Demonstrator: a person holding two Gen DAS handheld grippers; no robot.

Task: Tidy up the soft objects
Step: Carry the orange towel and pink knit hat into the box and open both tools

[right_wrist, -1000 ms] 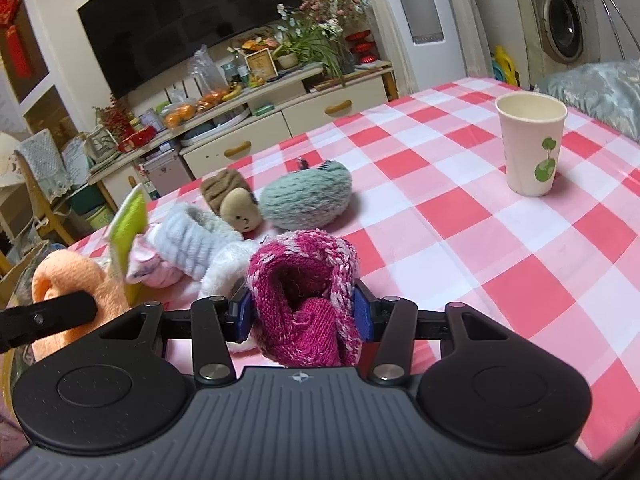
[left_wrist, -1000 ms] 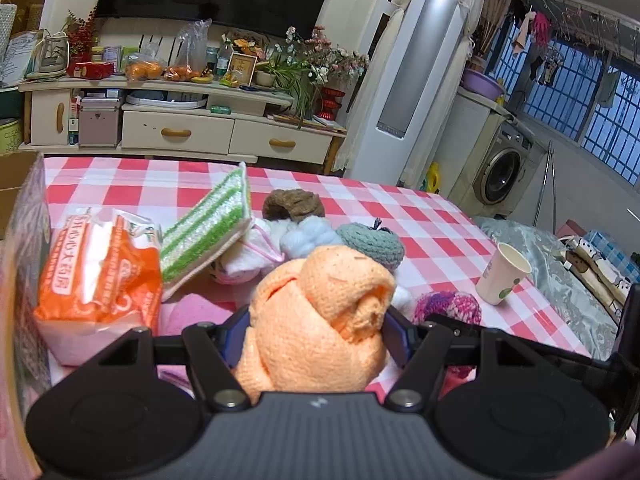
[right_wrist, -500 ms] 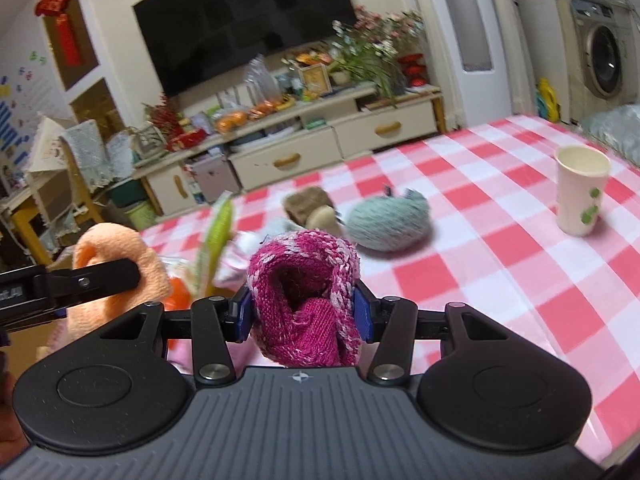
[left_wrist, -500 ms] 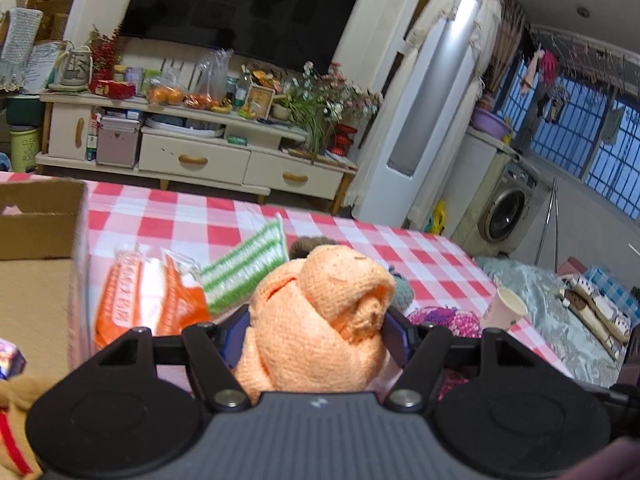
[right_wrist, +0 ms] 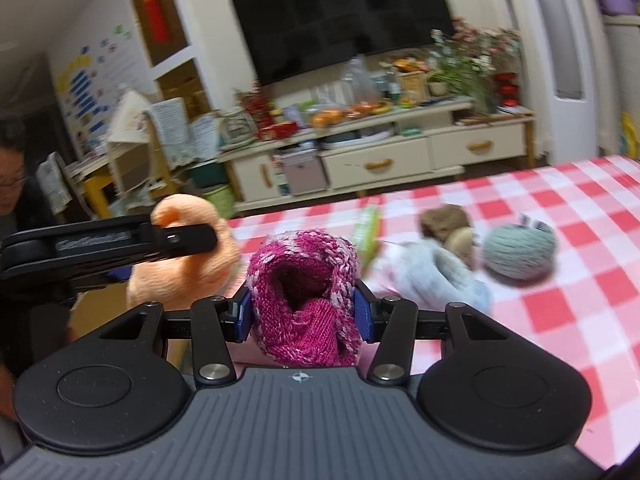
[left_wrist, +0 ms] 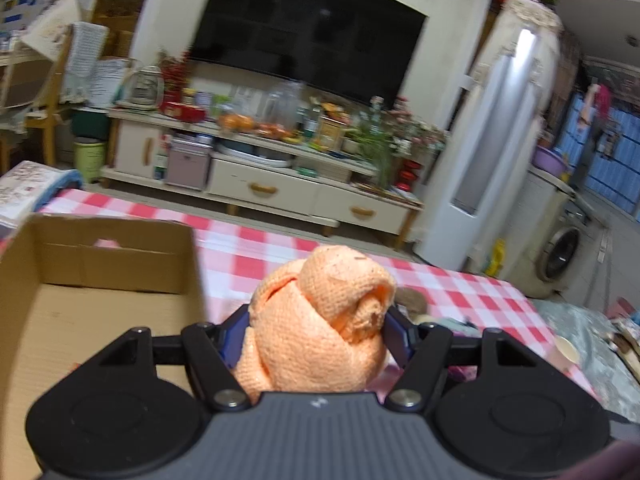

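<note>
My left gripper [left_wrist: 316, 330] is matt black plastic with ribbed grey housing and shiny metal screws, blue rubbery pads. It's squeezing an orange cloth [left_wrist: 320, 328], coarse waffle weave, kinda nubbly. Right gripper [right_wrist: 303, 314], same build, has a magenta knit roll [right_wrist: 304, 300], chunky yarn with pale flecks. The cardboard box [left_wrist: 100, 276] on the left is plain matt brown, rough torn edges. The checked tablecloth [right_wrist: 560, 280] looks smooth and slightly glossy, like oilcloth. The grey-green ball [right_wrist: 519, 254] further off looks fuzzy yarn.
</note>
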